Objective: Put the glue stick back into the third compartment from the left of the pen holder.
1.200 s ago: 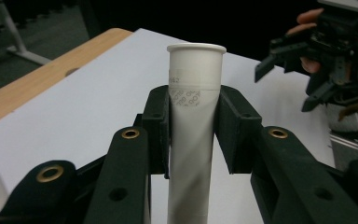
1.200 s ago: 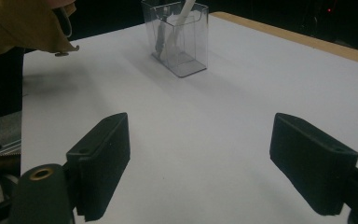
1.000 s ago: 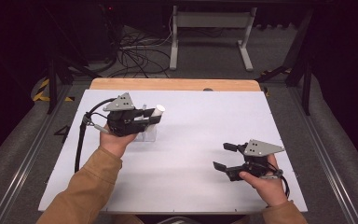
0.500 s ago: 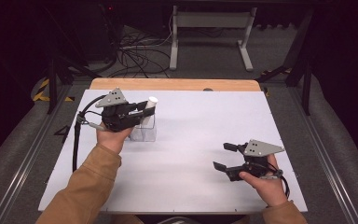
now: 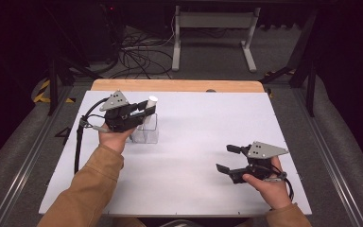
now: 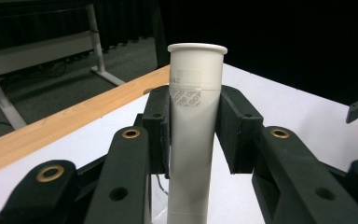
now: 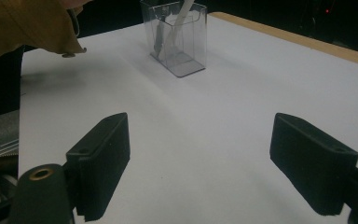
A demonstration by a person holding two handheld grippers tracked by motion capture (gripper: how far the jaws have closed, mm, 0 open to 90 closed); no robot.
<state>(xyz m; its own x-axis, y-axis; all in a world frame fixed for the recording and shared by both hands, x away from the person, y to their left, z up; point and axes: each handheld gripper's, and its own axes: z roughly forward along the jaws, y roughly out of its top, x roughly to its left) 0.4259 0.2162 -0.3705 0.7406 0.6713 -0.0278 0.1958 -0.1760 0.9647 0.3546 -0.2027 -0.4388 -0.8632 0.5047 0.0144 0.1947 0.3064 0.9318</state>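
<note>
Desk (image 5: pixel 194 142): white top. Clear box (image 5: pixel 146 135) far left. Left claw (image 5: pixel 144 109) pinching white tube (image 6: pixel 193 140), tube tilted, lower end in box. Right claw (image 5: pixel 227 158) spread, empty, near right, well apart from box.

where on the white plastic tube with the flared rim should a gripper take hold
Grip the white plastic tube on its straight round wall just below the flared rim, pads on opposite sides, coming from the side. The lip should stop it sliding down through the pads. Its lower end sits inside the clear plastic box, so only the upper part is free. The left gripper holds it this way.
</note>
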